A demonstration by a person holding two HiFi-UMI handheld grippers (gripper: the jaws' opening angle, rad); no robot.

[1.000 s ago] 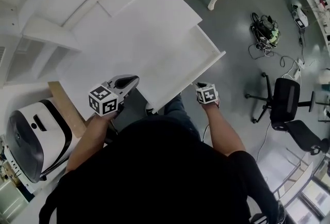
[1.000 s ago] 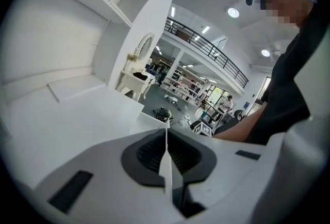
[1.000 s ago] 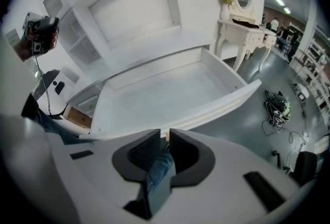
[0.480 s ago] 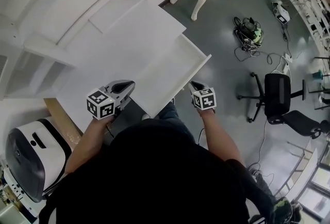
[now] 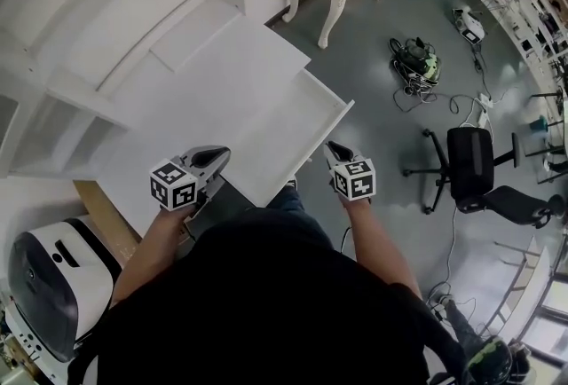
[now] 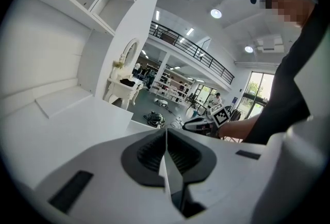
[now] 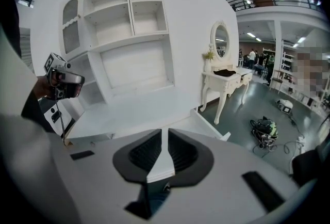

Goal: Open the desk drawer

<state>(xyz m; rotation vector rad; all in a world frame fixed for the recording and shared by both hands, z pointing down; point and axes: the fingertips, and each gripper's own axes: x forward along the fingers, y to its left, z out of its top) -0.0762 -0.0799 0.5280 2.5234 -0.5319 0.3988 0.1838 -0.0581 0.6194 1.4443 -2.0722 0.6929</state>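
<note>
A: Table [image 5: 177,121], drawer [image 5: 293,130]?
B: White table; drawer pulled out from its front, standing open.
A: Grippers?
B: Left gripper [image 5: 217,155] over the table's near edge, jaws together. Right gripper [image 5: 333,148] near the drawer front, jaws just closing to a narrow slit, nothing between.

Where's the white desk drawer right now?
Head view, centre: white desk drawer, pulled out of the white desk's front at its right end, over grey floor.
</note>
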